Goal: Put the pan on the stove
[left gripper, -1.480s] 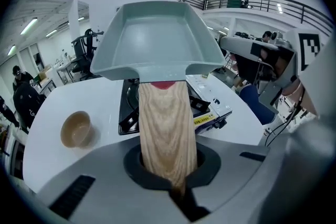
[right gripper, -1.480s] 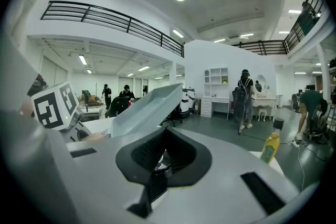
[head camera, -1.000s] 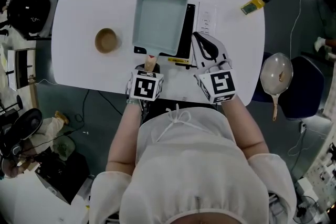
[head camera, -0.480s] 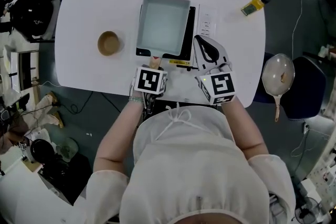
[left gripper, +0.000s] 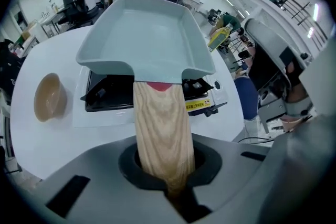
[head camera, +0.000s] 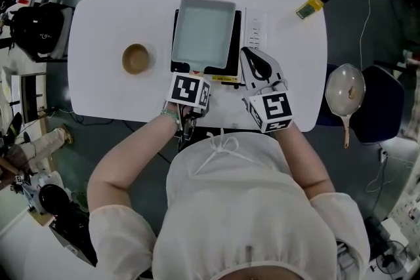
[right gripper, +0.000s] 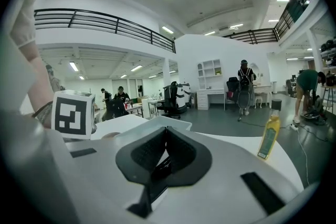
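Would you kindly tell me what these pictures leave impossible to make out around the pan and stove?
Whether the pan touches the stove: head view looks straight down, and in left gripper view the pan's base hides the gap.
Print on the stove's label: too small, left gripper view.
The handle end: buried in the left claw, left gripper view.
The bottle print: blurred, right gripper view.

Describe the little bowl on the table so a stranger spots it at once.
Start at the white table. Near its middle a black stove sits under a pale rectangular pan; the bowl stands alone to the person's left of it. It is the only round, brown thing there, unlike the yellow bottle at the far right corner.
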{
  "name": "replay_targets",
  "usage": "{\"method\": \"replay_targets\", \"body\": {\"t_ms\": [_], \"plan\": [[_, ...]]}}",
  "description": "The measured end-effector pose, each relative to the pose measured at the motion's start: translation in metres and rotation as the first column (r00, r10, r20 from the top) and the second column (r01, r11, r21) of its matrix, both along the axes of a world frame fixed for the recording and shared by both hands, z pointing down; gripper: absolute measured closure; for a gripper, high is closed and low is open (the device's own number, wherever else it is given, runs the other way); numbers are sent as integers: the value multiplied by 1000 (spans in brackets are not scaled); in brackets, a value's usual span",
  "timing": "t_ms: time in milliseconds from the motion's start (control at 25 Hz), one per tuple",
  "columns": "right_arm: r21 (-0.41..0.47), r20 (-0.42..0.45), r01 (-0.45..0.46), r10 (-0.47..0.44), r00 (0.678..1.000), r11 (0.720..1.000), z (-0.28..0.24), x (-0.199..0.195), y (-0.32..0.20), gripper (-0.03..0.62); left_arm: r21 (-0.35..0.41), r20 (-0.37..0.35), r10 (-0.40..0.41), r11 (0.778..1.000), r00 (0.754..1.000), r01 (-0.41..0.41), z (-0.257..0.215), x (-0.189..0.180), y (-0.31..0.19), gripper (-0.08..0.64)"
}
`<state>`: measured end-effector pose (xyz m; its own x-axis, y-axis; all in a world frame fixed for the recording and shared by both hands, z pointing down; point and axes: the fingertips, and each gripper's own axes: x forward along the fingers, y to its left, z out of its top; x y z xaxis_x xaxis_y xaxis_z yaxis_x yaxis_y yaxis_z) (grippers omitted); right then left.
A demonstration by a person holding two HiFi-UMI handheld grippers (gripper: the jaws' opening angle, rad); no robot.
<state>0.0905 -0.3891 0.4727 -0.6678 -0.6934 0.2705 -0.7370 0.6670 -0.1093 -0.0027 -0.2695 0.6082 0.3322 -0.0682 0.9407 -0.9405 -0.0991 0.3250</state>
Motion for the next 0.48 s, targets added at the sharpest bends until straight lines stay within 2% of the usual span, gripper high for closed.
{"method": "replay_targets", "body": {"t_ms": [40,120,240,360,480], "plan": [[-2,-1,-7,7,1000,1000,0,0,2,588,-6,-30,6,1000,1000,-6,-2,2,-2,520],[-6,0,-23,23,1000,1000,-1,1,6,589,-4,-87,-5,1000,996,5,-7,3,-8,367],[6,-7,-43,43,999,999,-4,1,12,588,11,-134,-35,999,990,37,-11,4,-14,306],[18,-18,-61,61,998,998,-6,-1,22,588,45,-136,5,999,991,1,-12,6,-10,248],[27,-29,-84,85,996,996,-9,-2,33,588,94,-130,44,995,991,-31,-19,7,-6,229]]}}
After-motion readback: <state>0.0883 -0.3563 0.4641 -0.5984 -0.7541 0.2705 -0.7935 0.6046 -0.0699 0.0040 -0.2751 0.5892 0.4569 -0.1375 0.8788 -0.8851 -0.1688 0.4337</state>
